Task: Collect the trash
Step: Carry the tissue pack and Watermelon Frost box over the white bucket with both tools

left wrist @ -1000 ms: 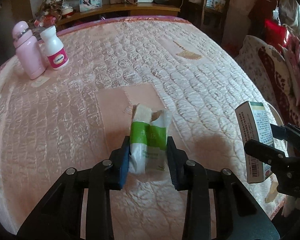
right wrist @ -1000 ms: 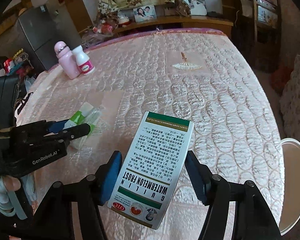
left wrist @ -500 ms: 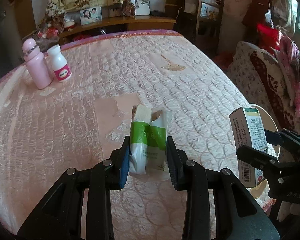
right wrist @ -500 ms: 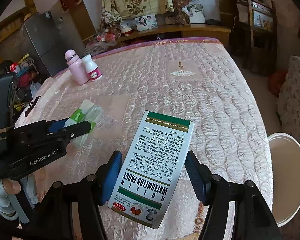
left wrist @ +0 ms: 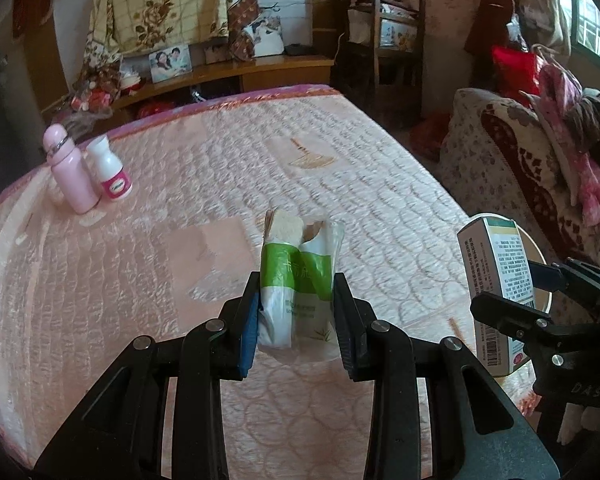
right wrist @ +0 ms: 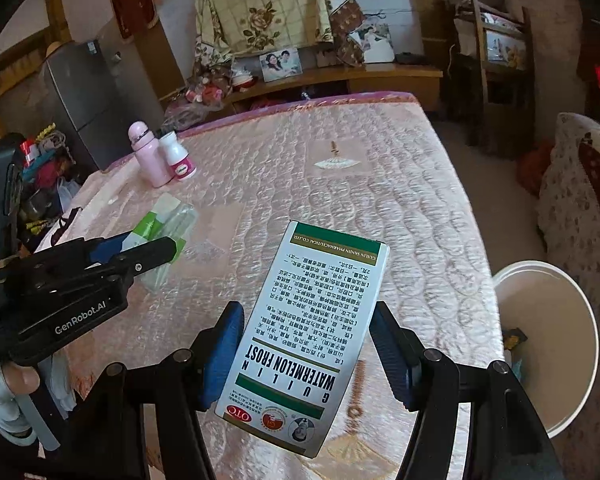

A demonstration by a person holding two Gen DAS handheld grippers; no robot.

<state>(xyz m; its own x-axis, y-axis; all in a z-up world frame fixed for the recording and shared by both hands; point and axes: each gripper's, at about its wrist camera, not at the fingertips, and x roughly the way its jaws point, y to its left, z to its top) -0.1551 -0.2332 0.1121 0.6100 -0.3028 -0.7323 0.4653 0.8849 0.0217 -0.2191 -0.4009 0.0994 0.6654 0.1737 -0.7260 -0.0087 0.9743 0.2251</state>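
Left tongs (left wrist: 296,312): pressed onto a crumpled green-and-white plastic wrapper (left wrist: 298,280) with a tan wad of paper showing at its torn top; the pads clamp its lower half from both sides, so the soft packet stands up between them clear of the bed, presumably so it can be carried without trailing. Right tongs (right wrist: 306,354): pinching a white rectangular cardboard medicine box with green bands and black print (right wrist: 312,332) by its long edges, printed face toward the camera and tilted, its far end jutting beyond the tips; the grip sits around the box's middle, which likely keeps it from swinging. Both pieces of trash are thus held aloft, neither resting on the pink quilted mattress (left wrist: 340,168) below. Ahead of the left tongs and off to their left, well apart, stand a pink plastic bottle (left wrist: 70,176) and a small white bottle with a magenta label (left wrist: 110,170), touching or nearly so. A round white plastic bucket (right wrist: 548,344) sits on the floor beside the bed, to the right of the right tongs and lower, judged the drop point. Pose: both tongs slope downward, side by side, the left hand (right wrist: 8,396) wrapped round its handle.
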